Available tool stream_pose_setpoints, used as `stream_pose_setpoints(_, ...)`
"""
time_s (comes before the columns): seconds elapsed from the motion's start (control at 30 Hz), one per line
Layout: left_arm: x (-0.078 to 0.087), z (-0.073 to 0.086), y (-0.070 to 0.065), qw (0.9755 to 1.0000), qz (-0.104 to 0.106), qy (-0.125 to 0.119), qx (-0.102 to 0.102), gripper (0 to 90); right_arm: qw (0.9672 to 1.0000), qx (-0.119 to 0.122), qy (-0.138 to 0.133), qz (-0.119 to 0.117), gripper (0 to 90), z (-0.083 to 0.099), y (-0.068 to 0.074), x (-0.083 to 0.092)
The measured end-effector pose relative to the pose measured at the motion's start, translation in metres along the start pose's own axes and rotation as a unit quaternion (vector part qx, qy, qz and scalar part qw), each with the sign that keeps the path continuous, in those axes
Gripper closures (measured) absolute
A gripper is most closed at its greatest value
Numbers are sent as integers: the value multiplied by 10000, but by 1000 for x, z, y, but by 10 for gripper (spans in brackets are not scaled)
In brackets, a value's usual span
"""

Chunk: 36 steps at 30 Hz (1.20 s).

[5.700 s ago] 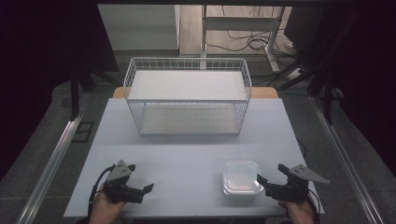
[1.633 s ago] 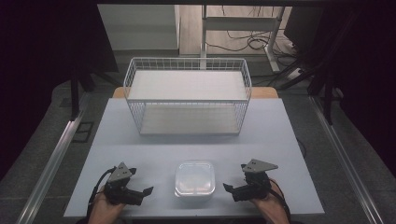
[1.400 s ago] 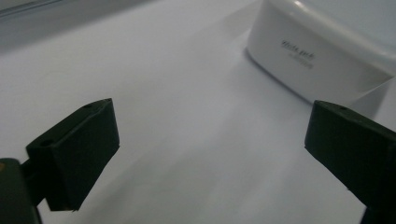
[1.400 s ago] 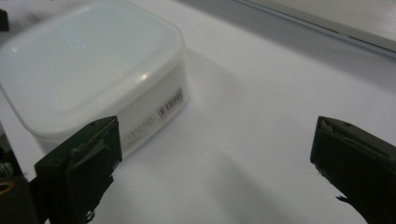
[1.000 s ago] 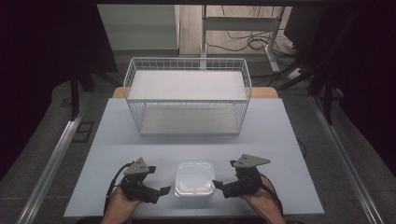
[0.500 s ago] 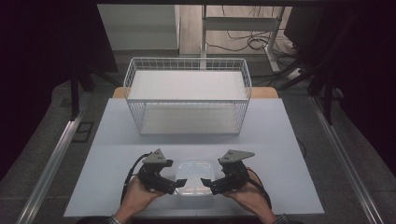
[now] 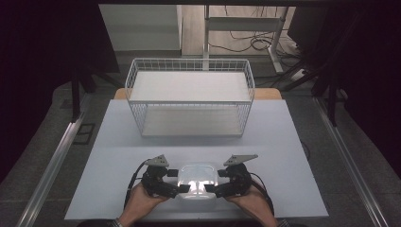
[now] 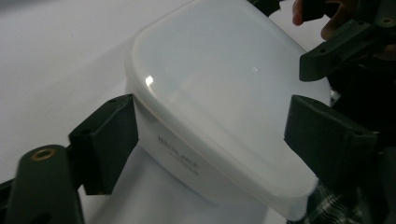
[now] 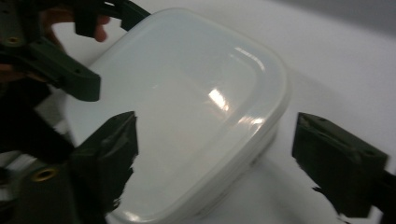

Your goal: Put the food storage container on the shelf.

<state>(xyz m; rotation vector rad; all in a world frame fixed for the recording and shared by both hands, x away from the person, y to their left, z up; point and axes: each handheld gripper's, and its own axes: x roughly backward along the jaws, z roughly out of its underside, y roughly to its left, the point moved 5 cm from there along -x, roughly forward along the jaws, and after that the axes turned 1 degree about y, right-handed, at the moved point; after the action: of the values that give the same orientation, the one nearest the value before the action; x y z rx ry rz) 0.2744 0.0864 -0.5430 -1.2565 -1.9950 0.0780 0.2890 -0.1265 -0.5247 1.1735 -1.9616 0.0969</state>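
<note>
Both grippers, left gripper (image 7: 182, 182) and right gripper (image 7: 212, 183), have just been closing, jaws apart around the white lidded container (image 7: 196, 179) between them.

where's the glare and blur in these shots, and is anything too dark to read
High view: the container lid is washed out to a bright patch, and the room around the table falls to black. Left gripper view: small glints on the lid, the print on the container's side soft. Right gripper view: streaked highlights, and the jaw edges are smeared.
</note>
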Motion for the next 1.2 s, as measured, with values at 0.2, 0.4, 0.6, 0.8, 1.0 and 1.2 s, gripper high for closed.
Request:
stream_pose_setpoints(0.2, 15, 11, -3, 9990, 321, -28, 295, 393, 9989, -391, 21, -242, 424, 7, -3, 12)
stream_pose_setpoints(0.4, 31, 10, -6, 9986, 196, -307, 394, 668, 9939, -966, -196, -497, 707, 10, -2, 28)
stream_pose_setpoints(0.6, 33, 9, 1, 9966, 183, -531, 608, 792, 9932, -985, -505, -369, 793, 6, -4, 30)
stream_pose_setpoints(0.8, 30, 6, 2, 9958, -89, -660, 635, 808, 9952, -608, -742, 210, 792, -1, 2, 30)
stream_pose_setpoints(1.0, 34, -3, 0, 9955, -126, -791, 497, 808, 9951, -387, -875, 261, 793, -9, 2, 38)
stream_pose_setpoints(1.2, 40, -18, 1, 9950, -211, -903, 361, 809, 9941, -313, -992, 299, 792, -19, -1, 41)
